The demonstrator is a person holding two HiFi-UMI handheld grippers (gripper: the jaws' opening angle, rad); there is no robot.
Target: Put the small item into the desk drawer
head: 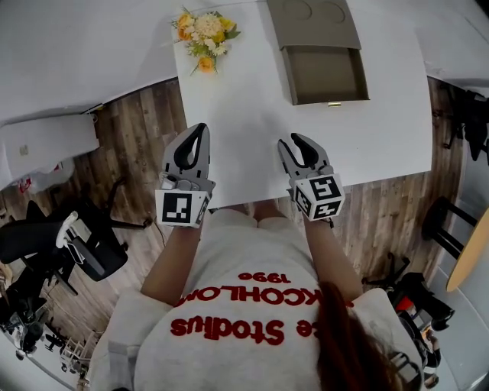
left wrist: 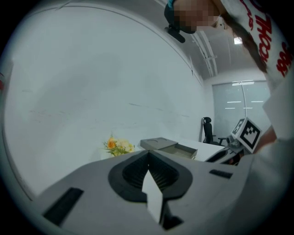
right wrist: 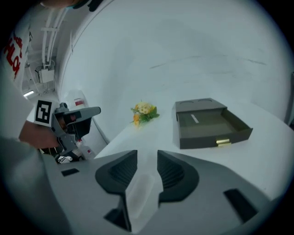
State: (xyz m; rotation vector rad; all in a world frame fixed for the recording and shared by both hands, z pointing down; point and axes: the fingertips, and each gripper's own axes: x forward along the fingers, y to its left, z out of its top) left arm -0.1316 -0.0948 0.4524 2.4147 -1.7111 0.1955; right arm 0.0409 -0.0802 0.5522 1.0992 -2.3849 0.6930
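Observation:
A grey-brown drawer box (head: 313, 23) stands at the far side of the white desk (head: 252, 99), and its drawer (head: 325, 75) is pulled out towards me. In the right gripper view a small pale strip (right wrist: 195, 119) lies on the floor of the drawer (right wrist: 209, 124). My left gripper (head: 201, 130) hovers over the desk's near left corner with its jaws together and nothing between them (left wrist: 148, 155). My right gripper (head: 293, 140) hangs over the near edge, well short of the drawer. Its jaws stand apart and empty (right wrist: 147, 156).
A bunch of yellow and white flowers (head: 203, 34) lies at the desk's far left. A black office chair (head: 69, 244) stands on the wooden floor to the left, beside a white unit (head: 46, 141). A round tabletop edge (head: 467, 260) shows at the right.

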